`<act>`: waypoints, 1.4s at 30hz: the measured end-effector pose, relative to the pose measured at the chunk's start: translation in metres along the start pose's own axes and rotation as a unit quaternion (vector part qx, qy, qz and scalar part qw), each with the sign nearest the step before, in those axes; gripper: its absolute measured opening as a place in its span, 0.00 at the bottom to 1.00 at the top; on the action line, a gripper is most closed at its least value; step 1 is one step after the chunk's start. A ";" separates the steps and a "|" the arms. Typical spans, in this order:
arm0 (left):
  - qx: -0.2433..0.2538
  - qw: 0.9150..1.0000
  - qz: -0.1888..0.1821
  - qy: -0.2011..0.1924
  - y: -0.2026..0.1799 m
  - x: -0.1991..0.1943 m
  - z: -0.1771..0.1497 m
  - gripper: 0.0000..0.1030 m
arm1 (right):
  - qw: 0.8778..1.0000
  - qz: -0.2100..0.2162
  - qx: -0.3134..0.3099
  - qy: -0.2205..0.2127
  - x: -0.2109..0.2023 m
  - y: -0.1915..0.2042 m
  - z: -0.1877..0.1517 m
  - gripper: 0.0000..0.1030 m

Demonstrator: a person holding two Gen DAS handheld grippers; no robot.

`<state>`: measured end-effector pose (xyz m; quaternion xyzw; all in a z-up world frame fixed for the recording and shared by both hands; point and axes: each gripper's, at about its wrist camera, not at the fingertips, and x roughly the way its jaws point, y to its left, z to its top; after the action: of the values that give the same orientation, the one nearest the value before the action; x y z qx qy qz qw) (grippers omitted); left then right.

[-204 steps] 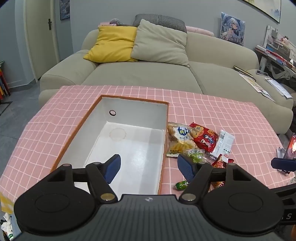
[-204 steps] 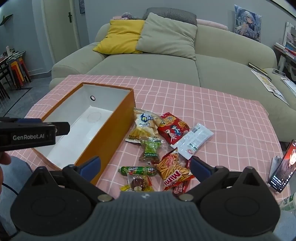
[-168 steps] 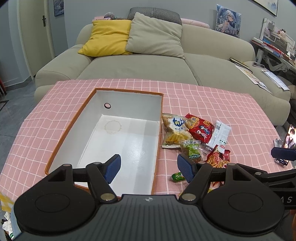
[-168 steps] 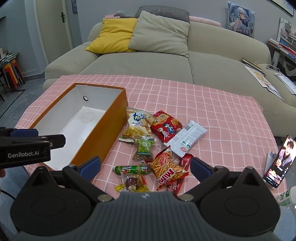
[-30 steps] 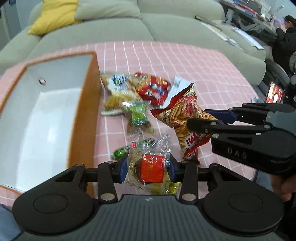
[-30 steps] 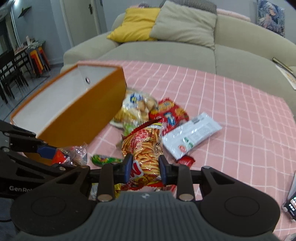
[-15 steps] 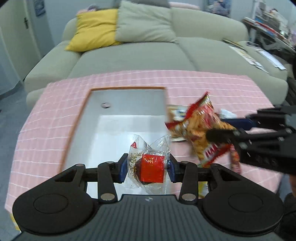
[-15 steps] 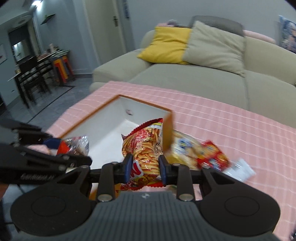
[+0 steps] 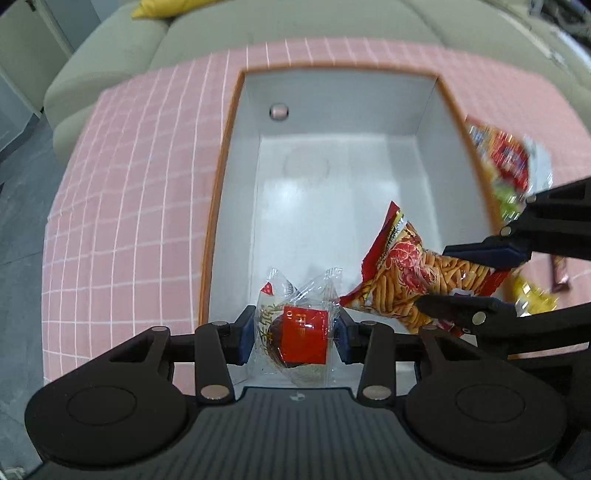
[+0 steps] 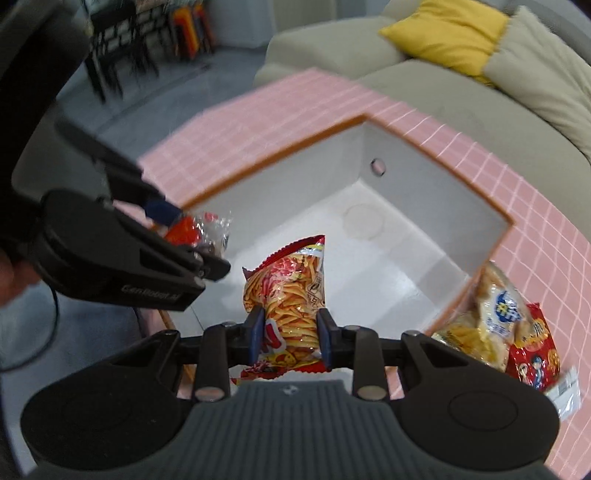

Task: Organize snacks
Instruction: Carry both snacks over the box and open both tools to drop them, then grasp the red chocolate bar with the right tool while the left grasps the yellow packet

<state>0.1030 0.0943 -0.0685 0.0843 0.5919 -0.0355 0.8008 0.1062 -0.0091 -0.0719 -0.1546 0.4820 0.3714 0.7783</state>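
An orange box with a white inside (image 9: 428, 110) (image 10: 436, 206) stands open on the pink checked table. My left gripper (image 9: 295, 338) is shut on a clear-wrapped snack with a red label (image 9: 303, 332) and holds it over the box's near end. It also shows in the right wrist view (image 10: 195, 230). My right gripper (image 10: 288, 338) is shut on a red bag of fry sticks (image 10: 288, 291) (image 9: 410, 280), held over the box beside the left gripper.
Several loose snack packets lie on the table right of the box, among them a yellow-white bag (image 10: 487, 314) and a red bag (image 10: 532, 354) (image 9: 502, 151). A beige sofa (image 10: 461, 110) with a yellow cushion (image 10: 447, 33) stands behind the table.
Both grippers have moved forward and tipped down over the open box, each still holding its snack. The box now fills both views.
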 end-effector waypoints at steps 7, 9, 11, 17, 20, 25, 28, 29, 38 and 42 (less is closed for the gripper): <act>0.016 0.999 0.003 0.047 0.001 0.027 -0.002 0.46 | 0.998 0.008 -0.013 0.060 0.040 0.002 -0.001 0.27; 0.015 0.998 0.002 0.059 0.001 0.031 0.000 0.47 | 0.997 0.011 -0.013 0.074 0.047 0.002 0.000 0.27; 0.016 0.998 0.003 0.067 -0.001 0.036 0.002 0.47 | 0.996 0.012 -0.013 0.083 0.053 0.004 0.003 0.27; 0.043 0.995 0.009 0.086 -0.012 0.048 0.010 0.50 | 0.994 0.014 -0.009 0.105 0.064 0.000 0.003 0.28; 0.043 0.995 0.010 0.087 -0.009 0.058 0.013 0.50 | 0.994 0.014 -0.009 0.109 0.064 0.000 0.002 0.30; 0.045 0.995 0.010 0.091 -0.008 0.056 0.010 0.55 | 0.995 0.006 -0.012 0.101 0.059 -0.002 0.003 0.44; 0.042 0.996 0.006 0.083 -0.005 0.044 0.009 0.59 | 0.996 0.004 -0.015 0.089 0.049 -0.001 0.005 0.57; 0.040 0.996 0.005 0.079 -0.002 0.037 0.009 0.61 | 0.996 -0.002 -0.019 0.084 0.044 0.000 0.005 0.60; 0.029 1.000 0.007 0.004 0.001 -0.025 0.008 0.63 | 1.000 -0.008 -0.014 -0.006 -0.025 0.001 -0.001 0.63; 0.012 0.998 0.002 -0.066 -0.011 -0.064 0.005 0.67 | 0.998 -0.025 0.007 -0.062 -0.063 -0.005 -0.014 0.64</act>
<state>0.0870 0.0796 -0.0072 0.0922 0.5370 -0.0461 0.8373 0.0850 -0.0482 -0.0245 -0.1379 0.4318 0.3570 0.8168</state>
